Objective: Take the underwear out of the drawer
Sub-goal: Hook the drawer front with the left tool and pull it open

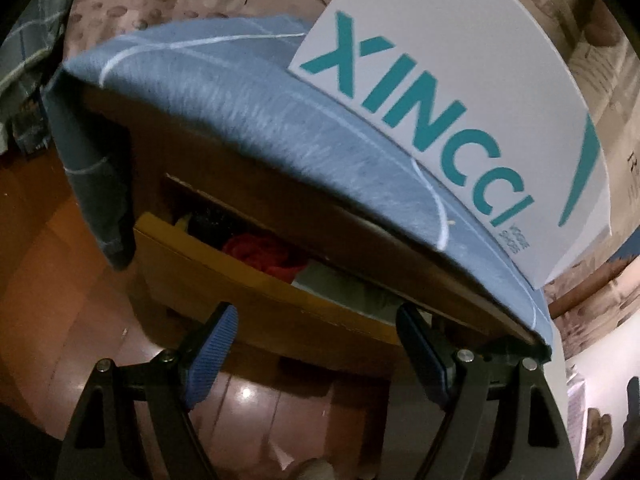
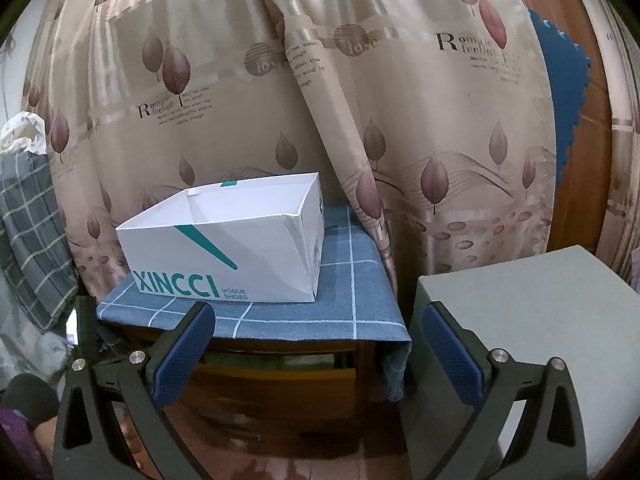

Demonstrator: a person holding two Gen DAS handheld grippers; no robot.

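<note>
The wooden drawer (image 1: pixel 224 268) stands pulled partway out of a small cabinet under a blue checked cloth (image 1: pixel 248 92). Inside it I see a red garment (image 1: pixel 264 254), something dark and yellow to its left, and a pale green piece (image 1: pixel 344 284) to its right. My left gripper (image 1: pixel 316 354) hangs open just in front of the drawer's front, tilted down, nothing between its blue pads. In the right wrist view the same drawer (image 2: pixel 276 380) shows below the cloth (image 2: pixel 320 304), and my right gripper (image 2: pixel 316 356) stands open farther back, empty.
A white open shoebox (image 2: pixel 224 256) marked XINCCI (image 1: pixel 440 96) sits on the cabinet top. Leaf-print curtains (image 2: pixel 400 120) hang behind. A grey padded stool (image 2: pixel 532 320) stands right of the cabinet. A checked fabric bundle (image 2: pixel 28 232) lies at left. The floor (image 1: pixel 48 280) is reddish tile.
</note>
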